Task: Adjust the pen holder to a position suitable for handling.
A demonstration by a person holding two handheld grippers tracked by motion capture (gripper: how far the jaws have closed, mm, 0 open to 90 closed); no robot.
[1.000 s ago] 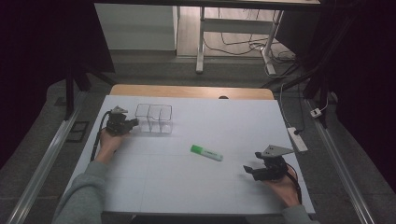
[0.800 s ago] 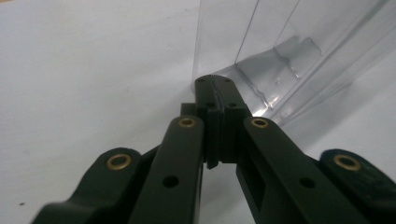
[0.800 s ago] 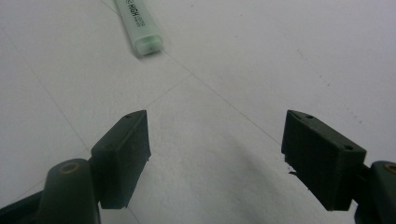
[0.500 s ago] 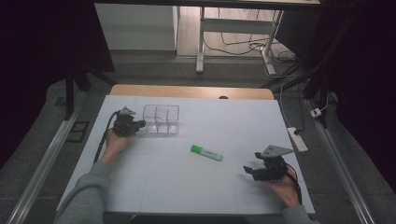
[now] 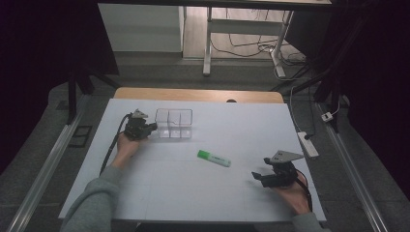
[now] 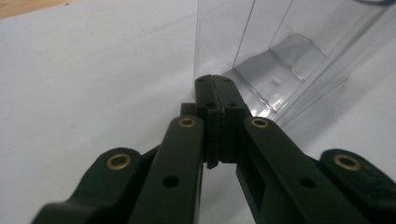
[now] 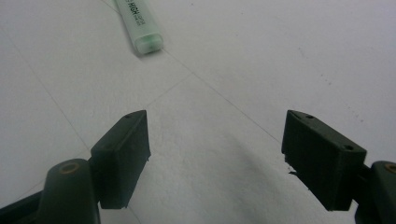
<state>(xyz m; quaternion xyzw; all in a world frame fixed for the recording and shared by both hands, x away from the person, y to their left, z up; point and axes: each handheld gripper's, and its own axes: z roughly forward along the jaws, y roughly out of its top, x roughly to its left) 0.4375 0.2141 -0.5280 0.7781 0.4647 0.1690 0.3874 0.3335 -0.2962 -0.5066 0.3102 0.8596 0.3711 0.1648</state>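
Clear organizer [image 5: 174, 123] corner touches closed, empty left tool [image 5: 150, 127]; right tool [image 5: 258, 177] wide open, empty.

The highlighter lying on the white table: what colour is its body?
Light green highlighter, clearest in the right gripper view.

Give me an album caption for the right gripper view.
Open gripper hovering over white table, green highlighter ahead.
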